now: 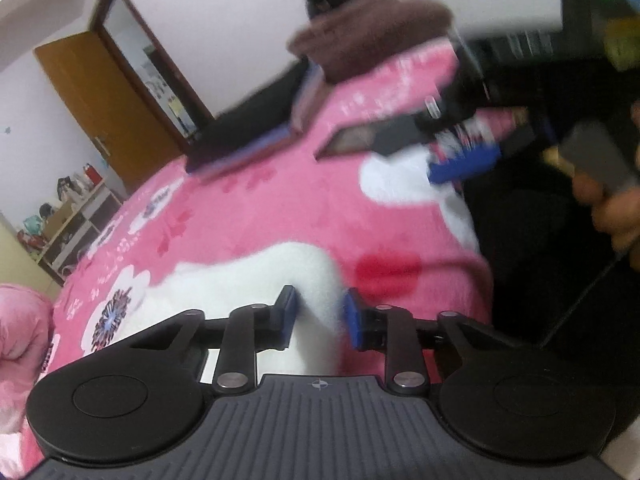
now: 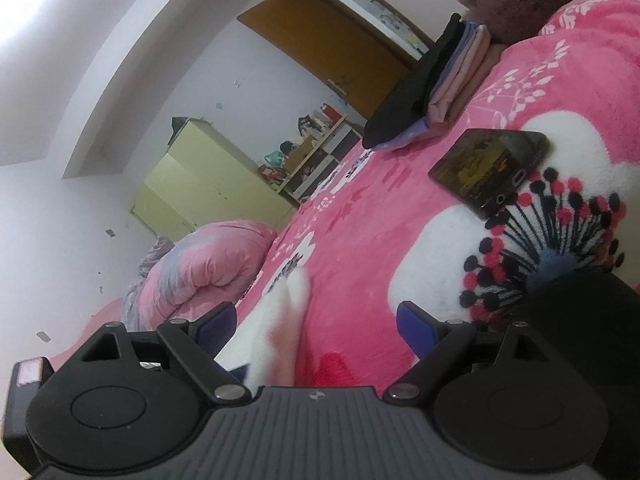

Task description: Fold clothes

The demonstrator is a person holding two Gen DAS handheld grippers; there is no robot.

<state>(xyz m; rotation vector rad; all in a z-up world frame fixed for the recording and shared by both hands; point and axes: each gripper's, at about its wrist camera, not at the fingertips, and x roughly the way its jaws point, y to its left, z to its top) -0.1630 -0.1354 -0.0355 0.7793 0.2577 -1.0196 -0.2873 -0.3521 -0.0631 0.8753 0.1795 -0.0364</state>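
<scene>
Fleece blanket [image 2: 360, 240], plush pink with white flower patches, covers the bed. Left gripper [image 1: 318, 316] and right gripper [image 2: 316, 330] hover over it, jaws apart, empty. One flat stack of folded clothes [image 2: 432, 92] lies beyond one glossy rectangular phone [image 2: 490, 172].

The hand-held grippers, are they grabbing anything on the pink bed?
Nothing is held. The left hand-held gripper is open over the fluffy pink-and-white flowered blanket, and the right hand-held gripper is open too, with only blanket showing between its blue pads.
</scene>
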